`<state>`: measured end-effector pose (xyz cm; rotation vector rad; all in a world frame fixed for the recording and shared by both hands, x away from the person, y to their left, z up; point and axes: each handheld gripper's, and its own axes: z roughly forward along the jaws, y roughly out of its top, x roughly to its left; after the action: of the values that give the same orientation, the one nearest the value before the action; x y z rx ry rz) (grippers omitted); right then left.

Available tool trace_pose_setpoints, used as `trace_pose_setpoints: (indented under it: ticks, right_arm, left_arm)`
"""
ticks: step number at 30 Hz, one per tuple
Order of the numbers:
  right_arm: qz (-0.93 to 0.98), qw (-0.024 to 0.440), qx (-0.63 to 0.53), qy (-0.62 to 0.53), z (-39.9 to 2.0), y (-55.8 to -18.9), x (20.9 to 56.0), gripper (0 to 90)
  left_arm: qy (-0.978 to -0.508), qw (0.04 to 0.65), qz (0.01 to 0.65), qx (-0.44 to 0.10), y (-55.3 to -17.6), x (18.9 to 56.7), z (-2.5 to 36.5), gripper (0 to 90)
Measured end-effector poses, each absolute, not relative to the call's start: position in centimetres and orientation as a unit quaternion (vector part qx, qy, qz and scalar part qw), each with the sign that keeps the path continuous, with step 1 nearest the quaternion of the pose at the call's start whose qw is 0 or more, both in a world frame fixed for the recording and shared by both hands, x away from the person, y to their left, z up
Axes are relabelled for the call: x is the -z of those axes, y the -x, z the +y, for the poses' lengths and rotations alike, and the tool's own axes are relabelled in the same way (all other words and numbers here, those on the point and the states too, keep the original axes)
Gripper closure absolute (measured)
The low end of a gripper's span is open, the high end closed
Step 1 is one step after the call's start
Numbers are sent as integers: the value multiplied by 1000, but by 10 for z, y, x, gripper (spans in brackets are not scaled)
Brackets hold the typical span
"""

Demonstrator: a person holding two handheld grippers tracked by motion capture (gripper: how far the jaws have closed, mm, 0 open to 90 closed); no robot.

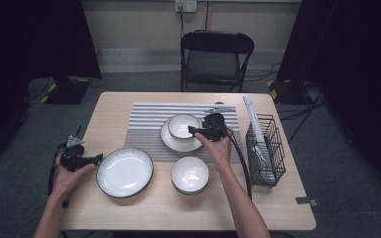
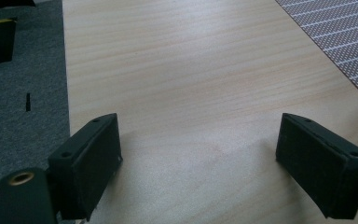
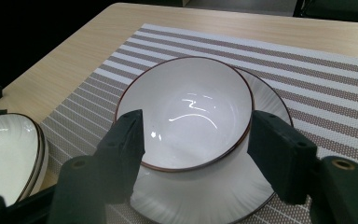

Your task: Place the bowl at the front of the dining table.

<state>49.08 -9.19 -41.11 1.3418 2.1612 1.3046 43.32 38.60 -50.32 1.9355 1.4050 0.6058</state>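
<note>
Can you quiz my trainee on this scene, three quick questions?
1. What does the bowl between the right gripper jaws stand on?
2. True or false: the left gripper holds the large plate.
3. Which sits nearest the wire basket: A the large plate, B the second bowl?

Key: 1. a small plate on the striped mat; 2. false, its jaws stand open over bare table; 3. B.

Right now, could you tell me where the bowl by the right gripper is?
In the high view the bowl sits on a small plate on the striped placemat, right of centre, with the right gripper at its rim.
</note>
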Motion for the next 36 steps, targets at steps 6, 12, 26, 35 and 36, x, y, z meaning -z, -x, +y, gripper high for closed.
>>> trace_pose_setpoints:
  ticks: [6, 12, 26, 35, 36]
  right_arm:
    - [752, 144, -454, -455, -97, -480, 407, 391]
    - [752, 156, -457, -448, -102, -469, 404, 433]
    - [747, 138, -486, -432, -108, -446, 402, 463]
    - [748, 130, -487, -431, -118, -432, 402, 456]
    - [748, 126, -488, -432, -119, -431, 402, 453]
  left_arm:
    - [-740, 331, 537, -232, -433, 503, 386, 134]
    - [-740, 331, 538, -232, -433, 503, 386, 134]
    - [-740, 331, 538, -232, -433, 503, 386, 134]
    - [-740, 331, 538, -232, -433, 503, 386, 134]
    - [-740, 331, 538, -232, -433, 503, 386, 134]
